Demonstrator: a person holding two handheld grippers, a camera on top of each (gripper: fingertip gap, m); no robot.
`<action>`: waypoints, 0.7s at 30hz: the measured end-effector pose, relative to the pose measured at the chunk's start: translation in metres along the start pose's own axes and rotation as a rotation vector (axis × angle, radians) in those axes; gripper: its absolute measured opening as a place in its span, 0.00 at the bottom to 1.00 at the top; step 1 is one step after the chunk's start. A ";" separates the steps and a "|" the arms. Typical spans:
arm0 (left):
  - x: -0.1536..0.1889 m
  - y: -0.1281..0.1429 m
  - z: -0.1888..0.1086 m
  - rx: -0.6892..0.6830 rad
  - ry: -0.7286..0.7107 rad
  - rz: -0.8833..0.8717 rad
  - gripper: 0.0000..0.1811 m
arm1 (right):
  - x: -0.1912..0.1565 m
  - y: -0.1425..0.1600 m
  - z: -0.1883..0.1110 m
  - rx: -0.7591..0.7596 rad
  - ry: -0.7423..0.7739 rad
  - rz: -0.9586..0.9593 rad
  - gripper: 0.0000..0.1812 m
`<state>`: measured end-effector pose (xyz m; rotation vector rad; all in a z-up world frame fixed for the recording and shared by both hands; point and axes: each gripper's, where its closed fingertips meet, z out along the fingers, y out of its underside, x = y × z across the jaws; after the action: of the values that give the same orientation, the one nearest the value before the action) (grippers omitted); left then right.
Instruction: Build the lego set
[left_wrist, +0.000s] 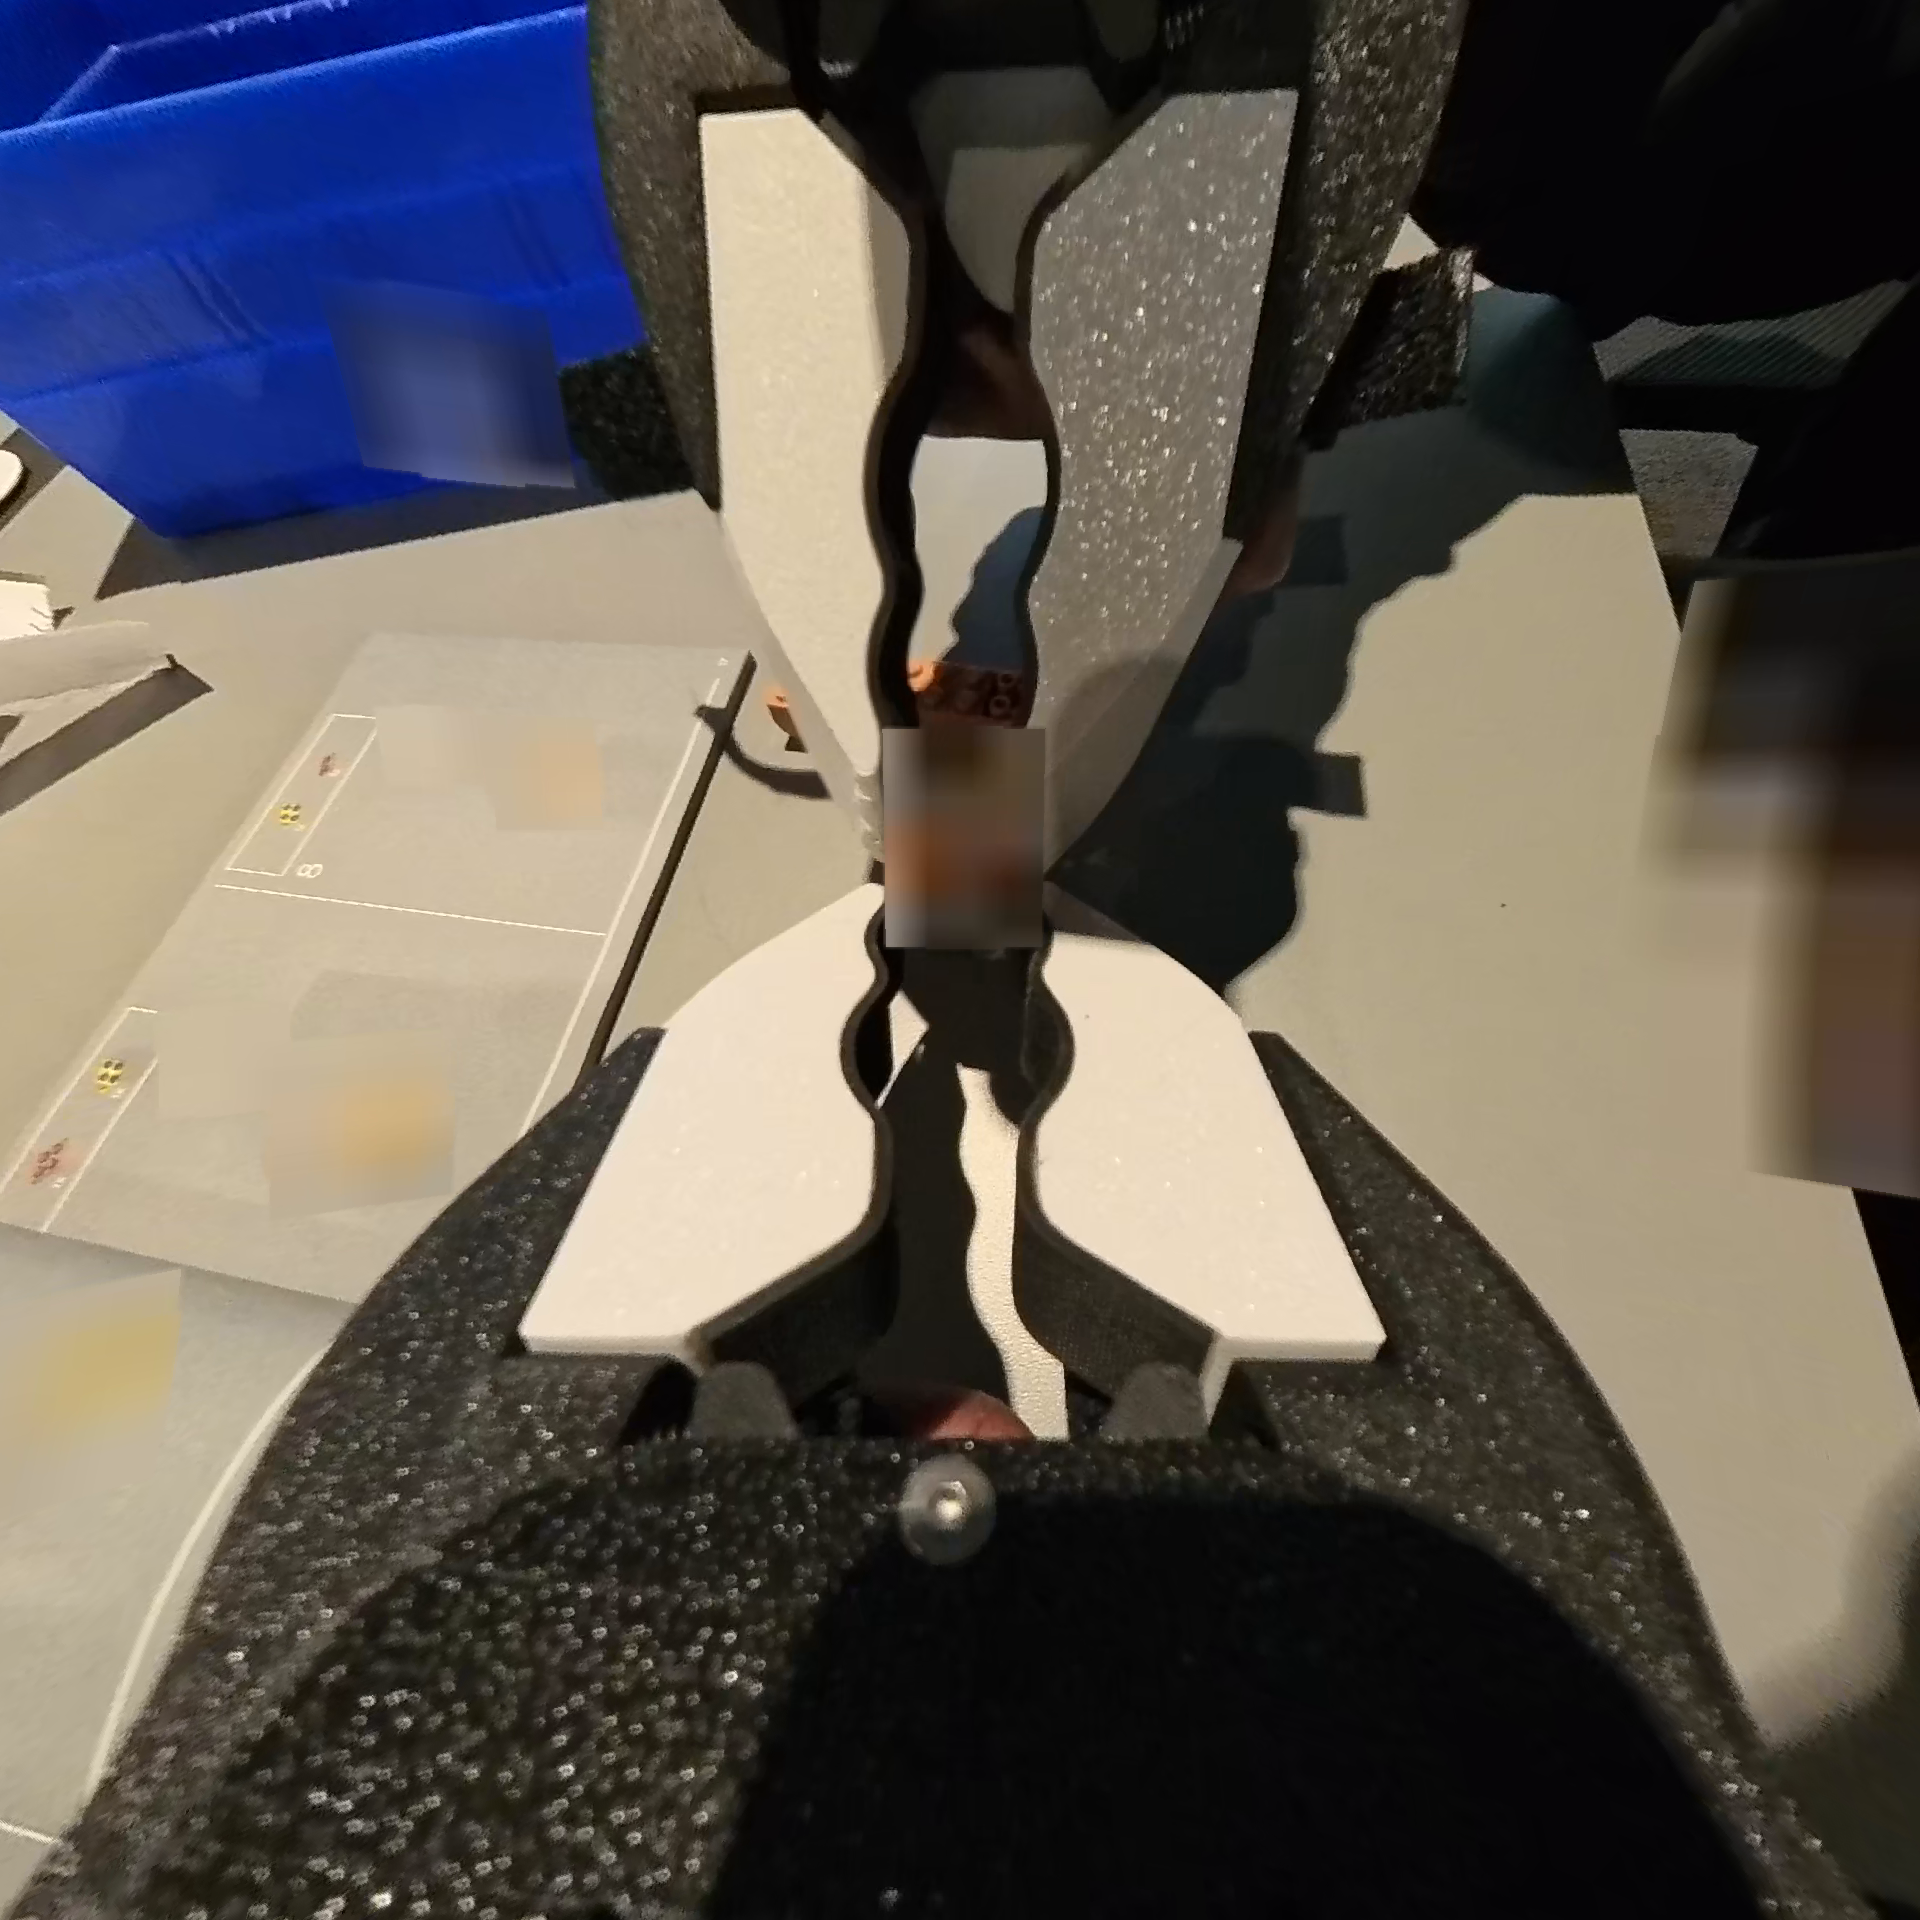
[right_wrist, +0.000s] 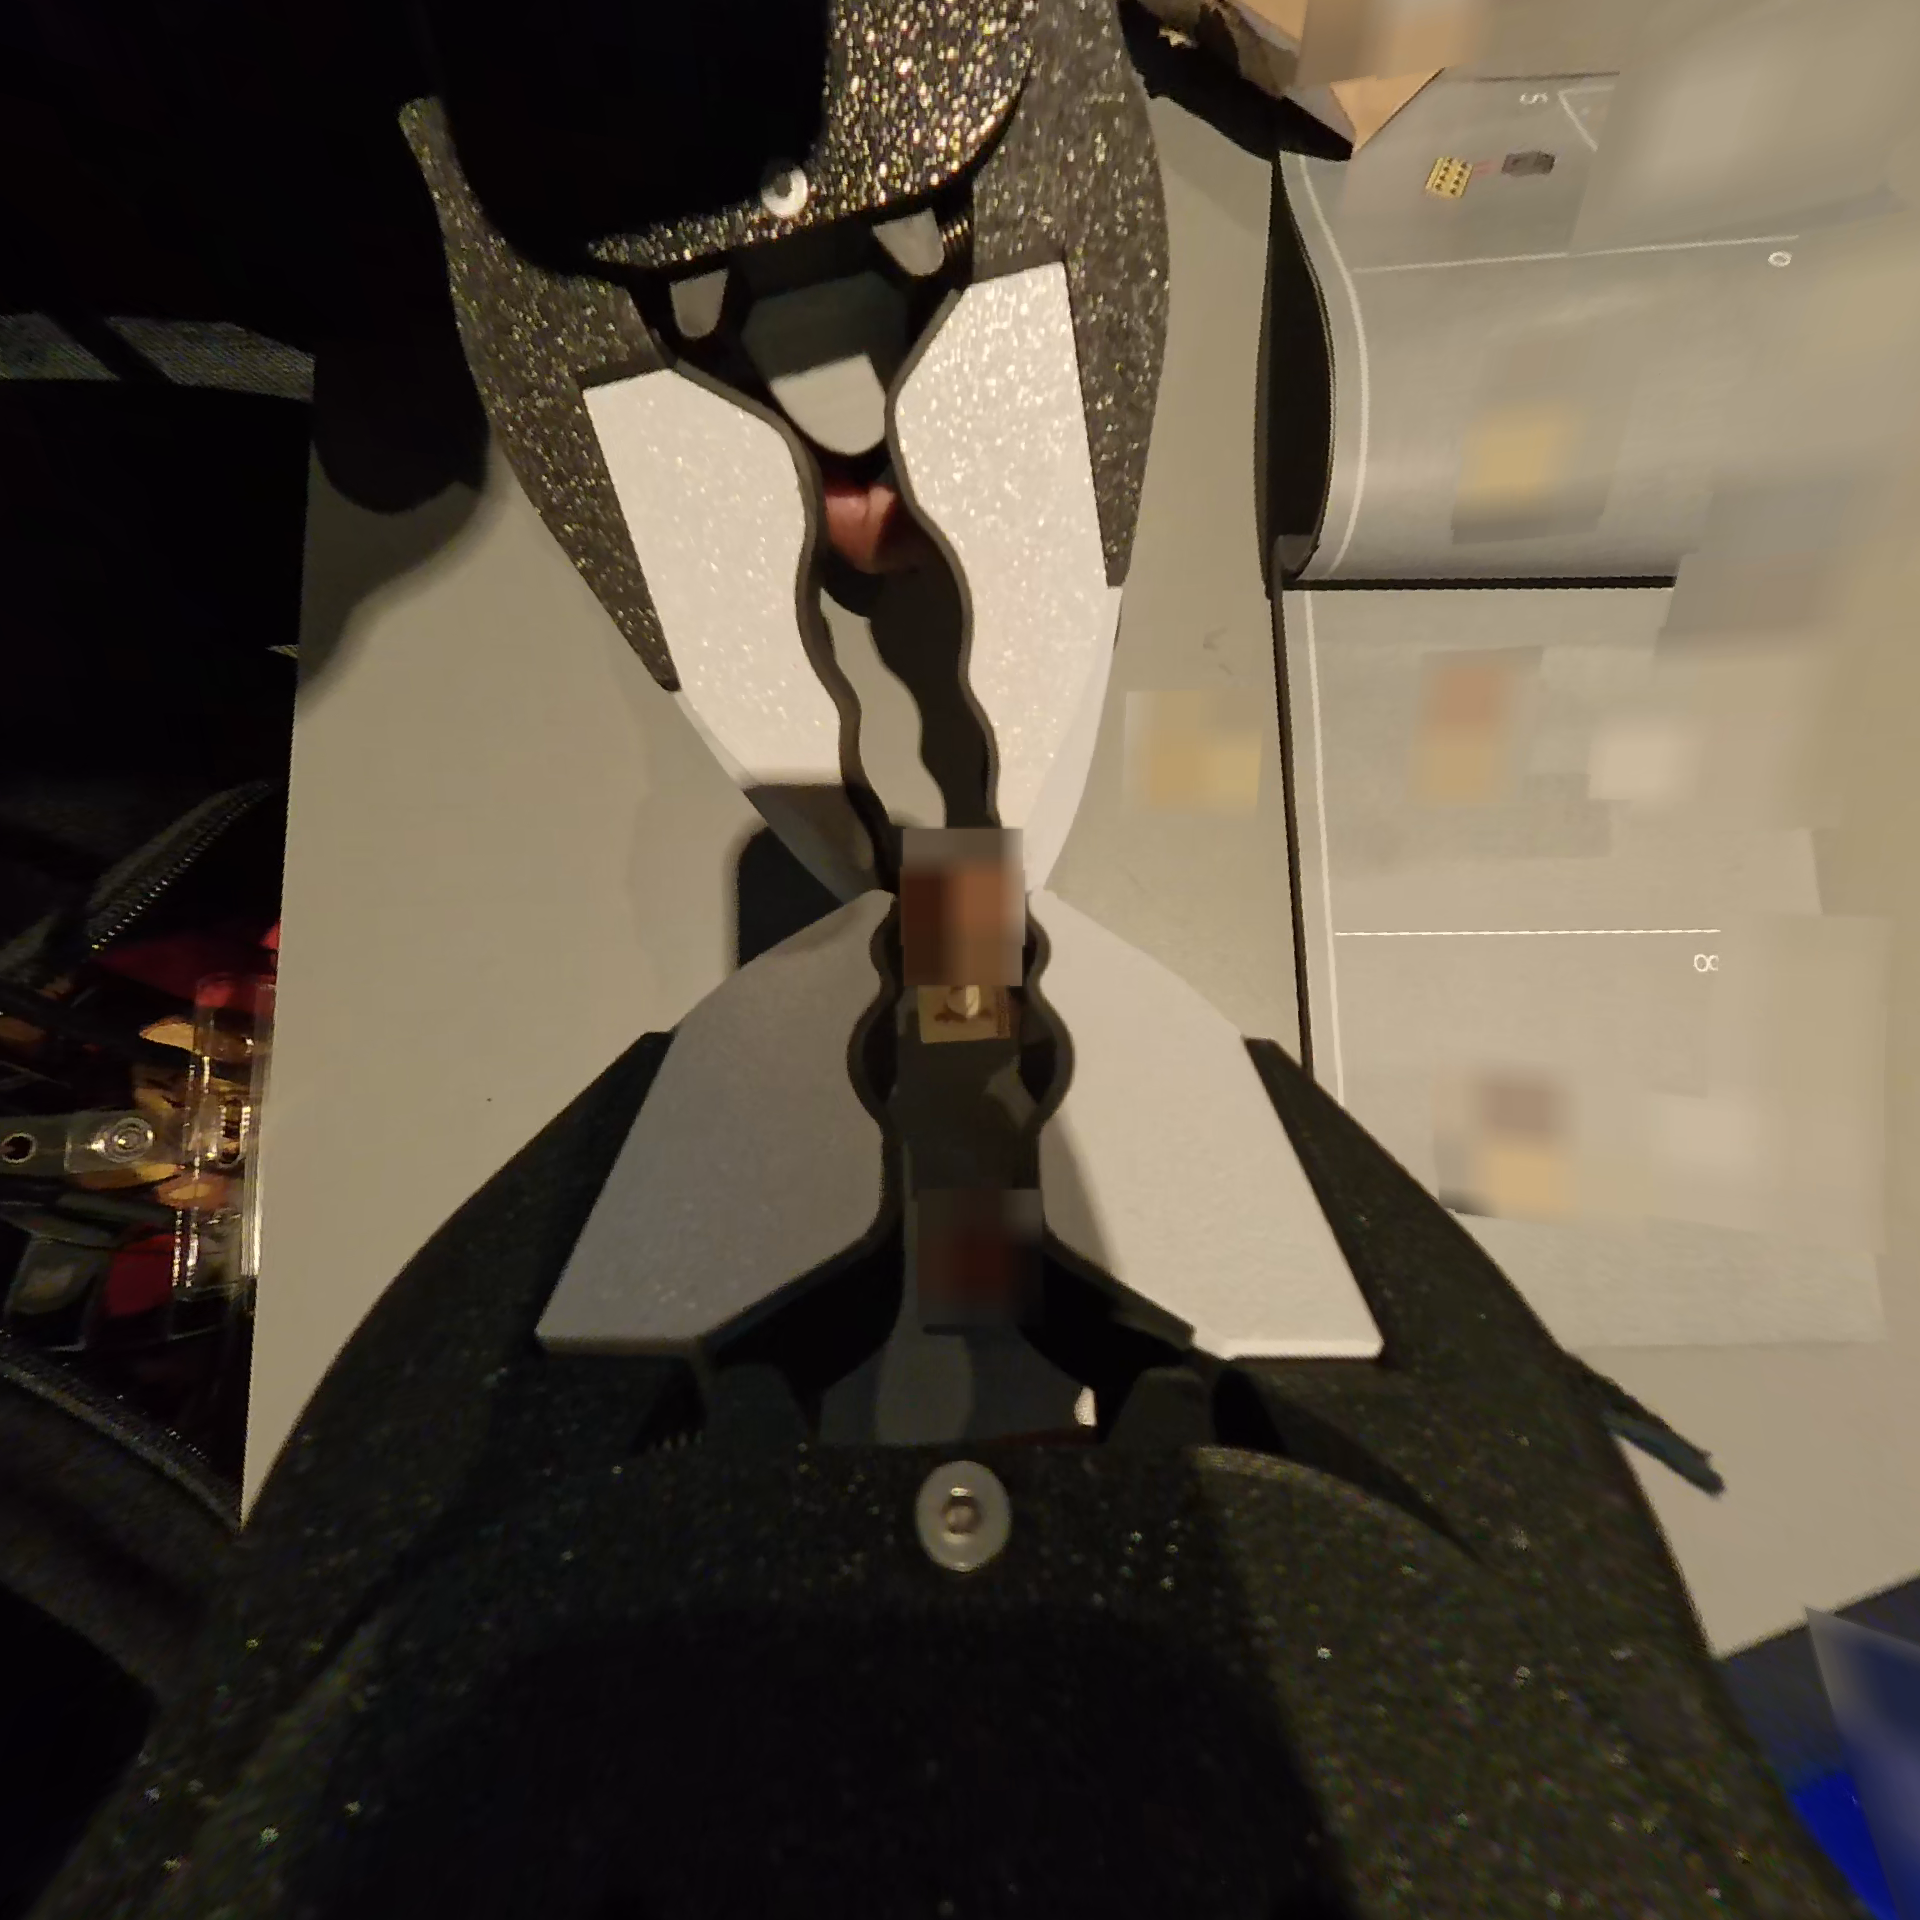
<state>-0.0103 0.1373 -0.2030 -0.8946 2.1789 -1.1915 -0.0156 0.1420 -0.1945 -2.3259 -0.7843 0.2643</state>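
Note:
My two grippers meet tip to tip above the grey table (left_wrist: 1403, 831). My left gripper (left_wrist: 961, 940) is closed down on a small lego piece at its tips, which a blurred patch mostly hides. My right gripper (right_wrist: 961, 940) is shut on a small tan and brown lego piece (right_wrist: 961, 1013) held between its fingers. The same piece shows as a brown studded brick (left_wrist: 975, 691) in the left wrist view, inside the right gripper (left_wrist: 961, 753). The left gripper (right_wrist: 951, 842) comes in from the top of the right wrist view. The two held pieces touch or nearly touch; the joint itself is hidden.
An open instruction booklet (left_wrist: 416, 935) lies on the table beside the grippers, also in the right wrist view (right_wrist: 1558, 779). A blue bin (left_wrist: 260, 260) stands behind it. A small orange part (left_wrist: 777, 715) lies by the booklet's edge. A dark open bag (right_wrist: 135, 1091) sits off the table's edge.

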 end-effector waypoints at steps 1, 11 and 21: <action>0.000 0.000 0.000 0.001 0.001 0.001 0.11 | 0.000 0.000 0.000 0.000 -0.002 -0.001 0.10; -0.002 -0.002 -0.003 0.024 -0.003 -0.014 0.11 | 0.005 -0.001 -0.008 0.039 0.034 -0.013 0.17; -0.016 0.000 -0.012 0.045 -0.031 -0.079 0.11 | 0.009 -0.015 -0.029 0.285 0.126 -0.166 0.25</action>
<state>-0.0079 0.1558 -0.1949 -0.9812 2.1015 -1.2507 -0.0044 0.1418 -0.1626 -1.9787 -0.8143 0.1443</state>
